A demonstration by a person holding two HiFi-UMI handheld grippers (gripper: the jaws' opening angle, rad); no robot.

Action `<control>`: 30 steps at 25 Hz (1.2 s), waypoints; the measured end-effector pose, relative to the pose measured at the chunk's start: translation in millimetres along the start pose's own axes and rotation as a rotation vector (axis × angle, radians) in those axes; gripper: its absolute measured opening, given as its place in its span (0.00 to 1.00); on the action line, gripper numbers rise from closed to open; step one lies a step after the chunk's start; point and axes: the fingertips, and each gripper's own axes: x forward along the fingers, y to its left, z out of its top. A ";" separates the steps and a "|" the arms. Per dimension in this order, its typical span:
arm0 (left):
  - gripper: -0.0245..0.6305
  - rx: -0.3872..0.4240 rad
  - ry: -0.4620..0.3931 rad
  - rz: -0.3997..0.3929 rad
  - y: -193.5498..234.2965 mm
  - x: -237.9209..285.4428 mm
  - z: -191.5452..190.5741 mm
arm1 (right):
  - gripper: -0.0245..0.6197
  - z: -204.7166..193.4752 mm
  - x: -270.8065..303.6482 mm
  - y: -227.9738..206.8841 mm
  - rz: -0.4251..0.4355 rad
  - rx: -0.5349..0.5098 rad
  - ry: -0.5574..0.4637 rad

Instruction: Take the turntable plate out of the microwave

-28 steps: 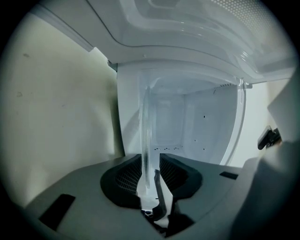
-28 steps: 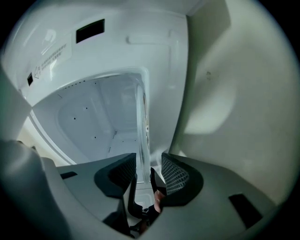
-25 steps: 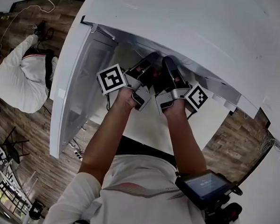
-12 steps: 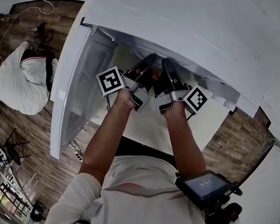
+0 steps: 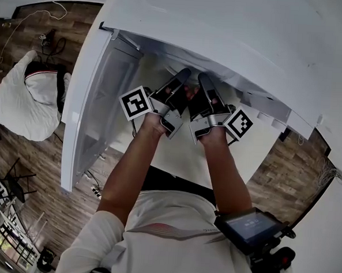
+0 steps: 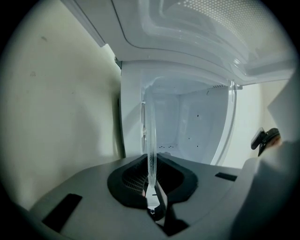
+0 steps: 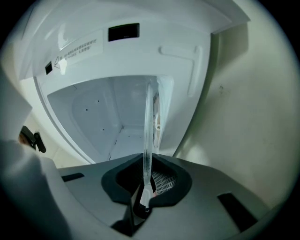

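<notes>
The left gripper and right gripper, their jaws having just been closing, are both pinching the glass plate edge inside the microwave at 12 o'clock.

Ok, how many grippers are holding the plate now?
2. The left gripper is shut on the turntable plate at its rim; the right gripper, beside it, grips the rim too.

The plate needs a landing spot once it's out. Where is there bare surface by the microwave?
Free: the white tabletop strip in front of the white microwave, bordered by its open door and the person's torso. Crowded: the microwave mouth, where the left gripper and right gripper have just closed on the clear glass turntable plate.
</notes>
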 end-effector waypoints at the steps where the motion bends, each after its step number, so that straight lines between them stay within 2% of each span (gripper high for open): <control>1: 0.10 0.004 -0.003 -0.005 -0.6 -2.2 2.8 | 0.09 -2.6 2.3 1.1 0.006 -0.003 0.002; 11: 0.10 0.027 -0.022 -0.036 -23.3 -21.6 9.0 | 0.09 -22.0 4.3 26.5 0.046 -0.023 0.020; 16: 0.10 0.028 -0.025 -0.047 -43.2 -48.2 -18.4 | 0.10 -41.3 -28.5 44.5 0.064 -0.026 0.025; 27: 0.10 0.004 -0.096 -0.045 -50.8 -75.7 -33.6 | 0.10 -61.7 -46.6 52.1 0.056 -0.034 0.104; 30: 0.10 0.013 -0.122 -0.046 -55.6 -95.3 -52.3 | 0.10 -76.0 -68.5 55.2 0.061 -0.024 0.130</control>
